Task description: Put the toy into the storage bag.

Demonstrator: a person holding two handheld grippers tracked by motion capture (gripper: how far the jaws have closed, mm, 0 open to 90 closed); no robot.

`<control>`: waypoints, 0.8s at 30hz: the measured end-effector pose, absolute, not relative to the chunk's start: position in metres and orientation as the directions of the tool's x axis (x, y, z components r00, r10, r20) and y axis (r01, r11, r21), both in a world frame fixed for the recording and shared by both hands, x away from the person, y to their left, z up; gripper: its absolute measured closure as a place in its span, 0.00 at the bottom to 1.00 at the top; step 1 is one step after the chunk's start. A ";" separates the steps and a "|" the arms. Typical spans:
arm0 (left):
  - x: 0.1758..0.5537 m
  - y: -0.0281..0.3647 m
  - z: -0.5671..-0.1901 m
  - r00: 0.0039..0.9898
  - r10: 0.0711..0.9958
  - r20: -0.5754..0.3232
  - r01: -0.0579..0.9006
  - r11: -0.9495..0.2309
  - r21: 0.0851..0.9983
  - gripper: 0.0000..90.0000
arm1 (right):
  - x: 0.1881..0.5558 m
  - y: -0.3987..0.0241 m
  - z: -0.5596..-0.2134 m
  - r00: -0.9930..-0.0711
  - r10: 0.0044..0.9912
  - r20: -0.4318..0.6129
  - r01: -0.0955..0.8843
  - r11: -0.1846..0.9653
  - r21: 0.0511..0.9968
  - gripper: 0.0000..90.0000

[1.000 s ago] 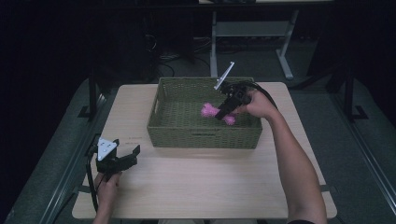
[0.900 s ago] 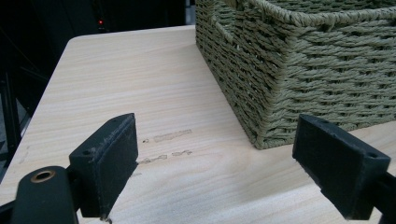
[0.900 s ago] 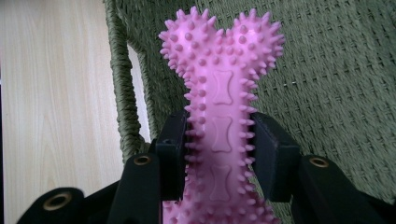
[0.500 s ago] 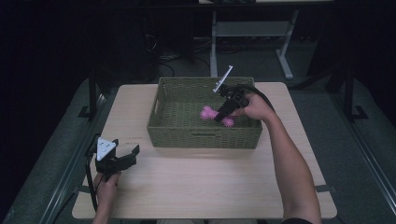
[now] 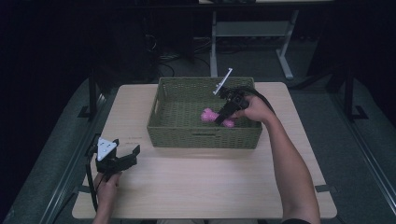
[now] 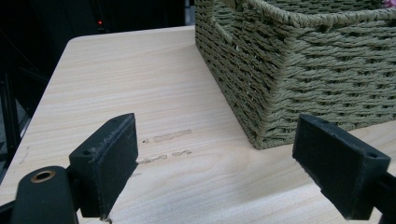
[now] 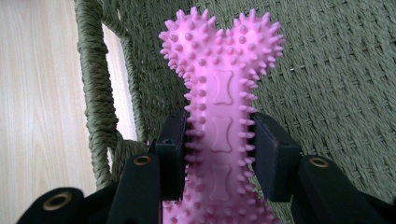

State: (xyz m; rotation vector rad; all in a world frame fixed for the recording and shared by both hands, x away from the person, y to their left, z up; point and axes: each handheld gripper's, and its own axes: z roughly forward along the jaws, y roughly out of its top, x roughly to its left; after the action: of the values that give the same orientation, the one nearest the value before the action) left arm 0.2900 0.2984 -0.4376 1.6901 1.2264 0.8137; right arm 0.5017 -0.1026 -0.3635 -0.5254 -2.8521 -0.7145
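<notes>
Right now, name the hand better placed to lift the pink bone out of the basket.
Right. The right gripper is shut on the bone inside the basket; the left gripper sits open near the table's front corner.

One pink spiked bone toy [image 7: 219, 116], one woven basket [image 5: 187, 136], one table [image 5: 196, 182], apparently two tongs [image 5: 219, 119] [image 6: 224, 163].

Each black claw, left claw [image 5: 125, 157] and right claw [image 5: 221, 117], has two flat square pads, round brass rings near them, a grey three-cornered plate on top and a black cable.
</notes>
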 end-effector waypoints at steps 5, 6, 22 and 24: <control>0.290 0.298 -0.437 0.304 0.953 0.015 0.387 -0.138 0.912 0.15 | 0.501 -0.101 -0.364 -0.928 0.293 0.232 0.368 0.826 0.427 0.64; 0.290 0.298 -0.437 0.303 0.953 0.015 0.387 -0.137 0.912 0.15 | 0.501 -0.101 -0.364 -0.928 0.292 0.231 0.366 0.827 0.426 0.64; 0.290 0.298 -0.437 0.306 0.952 0.011 0.385 -0.134 0.913 0.15 | 0.501 -0.104 -0.378 -0.917 0.310 0.252 0.391 0.826 0.406 0.64; 0.290 0.298 -0.437 0.305 0.952 0.011 0.385 -0.134 0.913 0.15 | 0.501 -0.104 -0.381 -0.916 0.310 0.253 0.391 0.828 0.402 0.64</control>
State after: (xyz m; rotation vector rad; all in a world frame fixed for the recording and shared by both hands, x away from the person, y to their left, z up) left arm 0.2896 0.2980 -0.4373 1.6900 1.2238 0.8073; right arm 0.5008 -0.1042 -0.3808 -0.5485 -2.8326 -0.6800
